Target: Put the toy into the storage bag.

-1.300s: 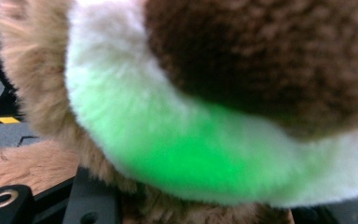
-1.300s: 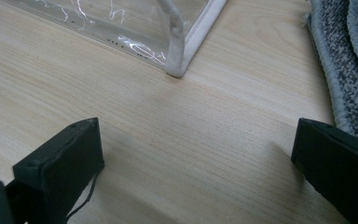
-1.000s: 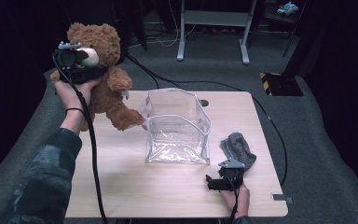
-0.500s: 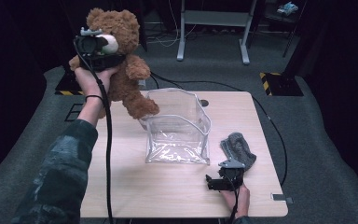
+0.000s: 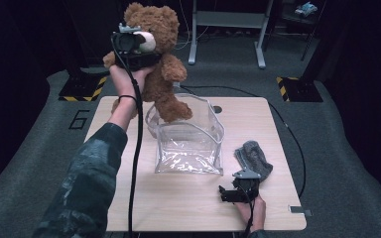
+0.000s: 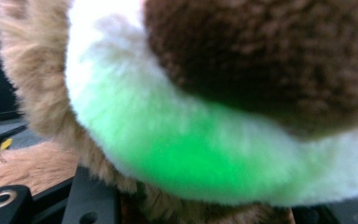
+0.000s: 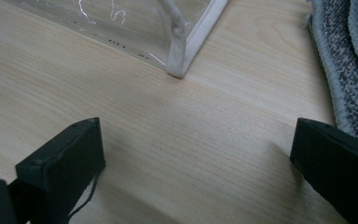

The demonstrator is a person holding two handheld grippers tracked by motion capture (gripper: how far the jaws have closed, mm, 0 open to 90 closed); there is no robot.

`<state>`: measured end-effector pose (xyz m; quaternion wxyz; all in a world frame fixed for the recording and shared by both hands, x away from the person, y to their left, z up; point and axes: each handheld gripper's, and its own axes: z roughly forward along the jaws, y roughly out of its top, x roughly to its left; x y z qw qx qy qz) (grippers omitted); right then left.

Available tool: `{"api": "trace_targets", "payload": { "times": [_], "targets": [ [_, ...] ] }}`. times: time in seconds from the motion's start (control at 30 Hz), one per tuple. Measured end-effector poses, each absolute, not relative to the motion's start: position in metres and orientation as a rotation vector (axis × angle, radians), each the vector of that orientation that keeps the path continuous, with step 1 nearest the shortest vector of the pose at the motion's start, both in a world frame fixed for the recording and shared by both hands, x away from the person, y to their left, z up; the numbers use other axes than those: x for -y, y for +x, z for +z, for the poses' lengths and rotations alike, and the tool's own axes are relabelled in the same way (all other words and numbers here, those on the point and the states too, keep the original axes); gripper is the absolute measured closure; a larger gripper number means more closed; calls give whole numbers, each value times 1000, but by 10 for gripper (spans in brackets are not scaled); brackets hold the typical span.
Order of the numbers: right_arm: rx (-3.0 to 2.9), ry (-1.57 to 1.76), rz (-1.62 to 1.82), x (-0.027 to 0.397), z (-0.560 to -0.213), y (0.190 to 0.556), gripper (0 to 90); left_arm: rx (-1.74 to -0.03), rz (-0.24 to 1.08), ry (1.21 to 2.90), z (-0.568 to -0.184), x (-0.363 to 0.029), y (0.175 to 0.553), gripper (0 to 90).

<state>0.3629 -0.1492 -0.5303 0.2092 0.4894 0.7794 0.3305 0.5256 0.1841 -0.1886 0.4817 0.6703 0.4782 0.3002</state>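
A brown teddy bear [image 5: 159, 69] hangs in the air above the back left rim of a clear plastic bag [image 5: 188, 141], one leg dangling over its open mouth. My left gripper [image 5: 133, 45] is shut on the bear's head. In the left gripper view the bear's white muzzle [image 6: 168, 140] and brown fur press right up against the camera, hiding the fingertips. The bag stands open in the middle of the wooden table [image 5: 178, 208]. My right gripper [image 5: 234, 191] rests on the table in front of the bag's right corner [image 7: 181, 63], open [image 7: 198, 130], only bare wood between its jaws.
A grey knitted cloth [image 5: 253, 157] lies to the right of the bag, close beside the right gripper [image 7: 349, 60]. Black cables trail from both grippers over the table. A metal stand [image 5: 228, 29] is on the floor behind the table.
The left hand has carried the bear to the right and a little up, from beyond the table's left side to above the bag's rim. The right gripper has not moved.
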Motion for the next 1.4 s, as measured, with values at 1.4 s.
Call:
{"api": "trace_targets", "payload": {
  "times": [1.4],
  "targets": [
    [-2161,1362,926,148,-530,362,28,-1163,553,1606,-279,-126,543,434]
  ]
}}
